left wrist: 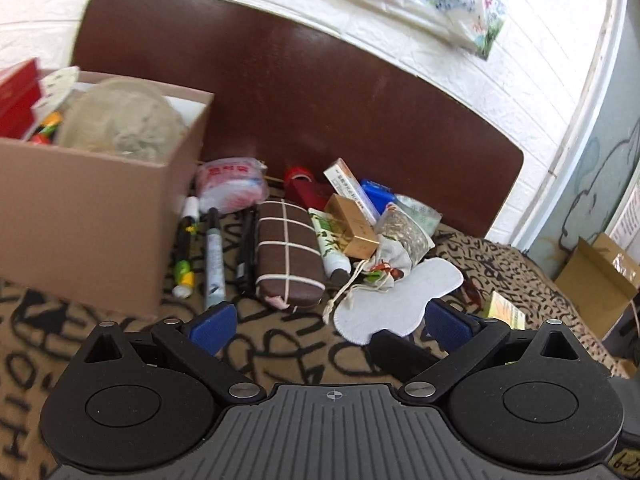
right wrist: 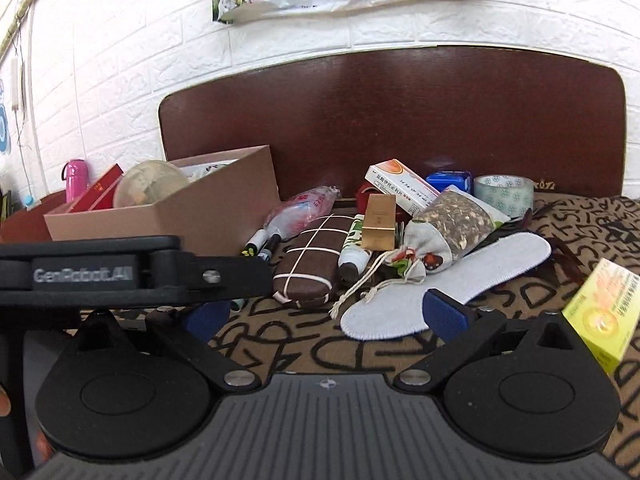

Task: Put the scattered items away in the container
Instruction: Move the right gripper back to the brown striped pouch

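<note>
Both hand-held grippers empty, jaws spread wide: left hand-held gripper (left wrist: 330, 320), right hand-held gripper (right wrist: 326, 314). Nothing between the pads of either.

Scattered items lie in a heap on a letter-patterned blanket (left wrist: 280, 352) against a dark headboard, just right of the cardboard box (left wrist: 92, 216) (already partly filled).

Nearest piece: white insole (right wrist: 444, 280), flat, felt-like, stitched edge. Its long axis runs from near-centre up toward the far right in the right wrist view; its near rounded end sits just ahead of and between the right jaws, closest to the right pad. In the left wrist view the same insole (left wrist: 396, 296) lies ahead and right of centre. Judgement: right hand is better placed; a thin, limp thing, so an edge pinch is likely needed.

Beside it: drawstring pouch (right wrist: 420, 250) touching the insole; brown case (right wrist: 310, 264) bound with cord, left of it.
</note>
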The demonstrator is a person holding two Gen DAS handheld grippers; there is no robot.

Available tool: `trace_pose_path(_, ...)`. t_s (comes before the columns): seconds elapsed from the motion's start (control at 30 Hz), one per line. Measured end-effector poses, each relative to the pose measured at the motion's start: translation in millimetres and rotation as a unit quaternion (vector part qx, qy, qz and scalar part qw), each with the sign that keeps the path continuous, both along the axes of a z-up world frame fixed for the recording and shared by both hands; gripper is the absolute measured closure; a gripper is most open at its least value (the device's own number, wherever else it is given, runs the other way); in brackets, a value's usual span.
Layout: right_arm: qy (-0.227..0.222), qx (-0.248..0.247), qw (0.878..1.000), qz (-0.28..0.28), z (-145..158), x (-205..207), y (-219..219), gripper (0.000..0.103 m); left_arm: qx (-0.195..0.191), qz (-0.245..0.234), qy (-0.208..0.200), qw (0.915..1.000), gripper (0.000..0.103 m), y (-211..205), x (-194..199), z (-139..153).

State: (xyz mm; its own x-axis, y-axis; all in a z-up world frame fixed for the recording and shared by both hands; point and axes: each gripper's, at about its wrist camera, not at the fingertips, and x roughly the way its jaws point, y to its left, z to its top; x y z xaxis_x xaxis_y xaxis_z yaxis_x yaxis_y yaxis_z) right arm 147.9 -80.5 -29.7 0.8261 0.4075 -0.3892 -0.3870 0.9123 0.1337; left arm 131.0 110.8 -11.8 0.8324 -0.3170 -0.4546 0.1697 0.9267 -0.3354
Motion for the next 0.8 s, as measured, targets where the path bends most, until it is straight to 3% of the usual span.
trace_pose_path(0.13,0.026,0.0,1.0,0.016,-7.1,23.3,11.5,0.025,0.024,-0.008,-0.002,0.9997,0.002,-4.1,23.5,2.1)
trace_pose_path(0.33,0.052,0.002,0.998,0.025,-23.4,52.1,31.0,0.034,0.041,-0.016,0.016,0.9989,0.011,0.3,54.0,-6.6)
trace_pose_path(0.53,0.086,0.021,0.996,0.018,-33.4,74.7,31.3,0.035,0.037,-0.042,0.042,0.9976,0.021,0.4,74.9,-25.1)
trace_pose_path(0.8,0.107,0.057,0.992,0.027,-36.6,97.1,29.9,0.035,0.031,-0.03,0.045,0.9981,0.02,6.7,96.4,-28.1)
